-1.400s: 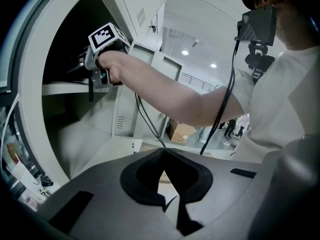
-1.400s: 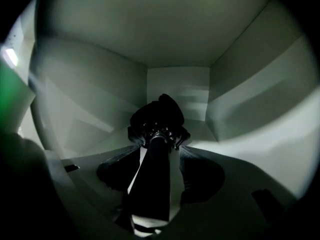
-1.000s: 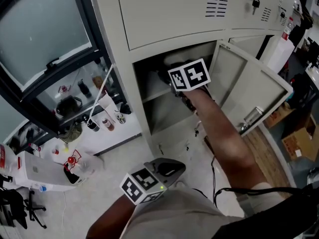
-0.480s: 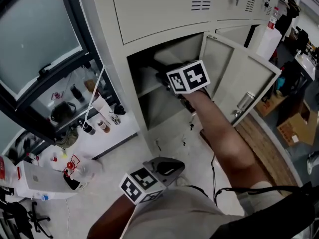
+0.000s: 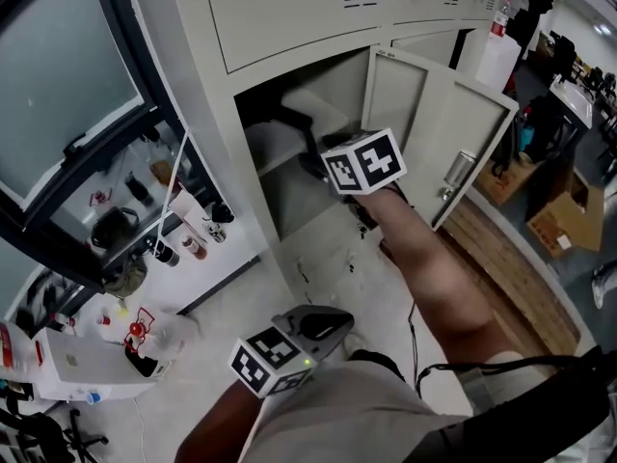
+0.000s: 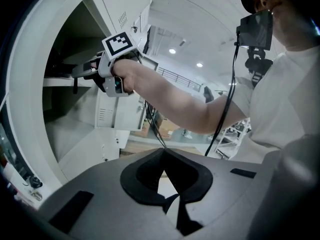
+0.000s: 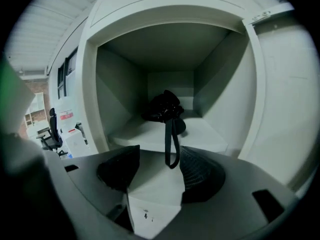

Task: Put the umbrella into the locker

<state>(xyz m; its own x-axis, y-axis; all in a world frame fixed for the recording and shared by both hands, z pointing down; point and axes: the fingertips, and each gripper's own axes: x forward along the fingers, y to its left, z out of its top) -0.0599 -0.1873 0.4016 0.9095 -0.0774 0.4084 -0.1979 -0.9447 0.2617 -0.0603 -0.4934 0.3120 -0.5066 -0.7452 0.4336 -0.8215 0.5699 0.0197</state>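
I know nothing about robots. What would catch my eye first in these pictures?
An open grey locker fills the scene, its door swung wide. Inside, a black umbrella lies on the shelf, with its strap dangling over the edge. The right gripper is just in front of it with jaws apart, while the left gripper hangs low, jaws together.

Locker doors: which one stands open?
The lower door, swung out to the right; the umbrella lies inside that compartment. The vented door above is shut.
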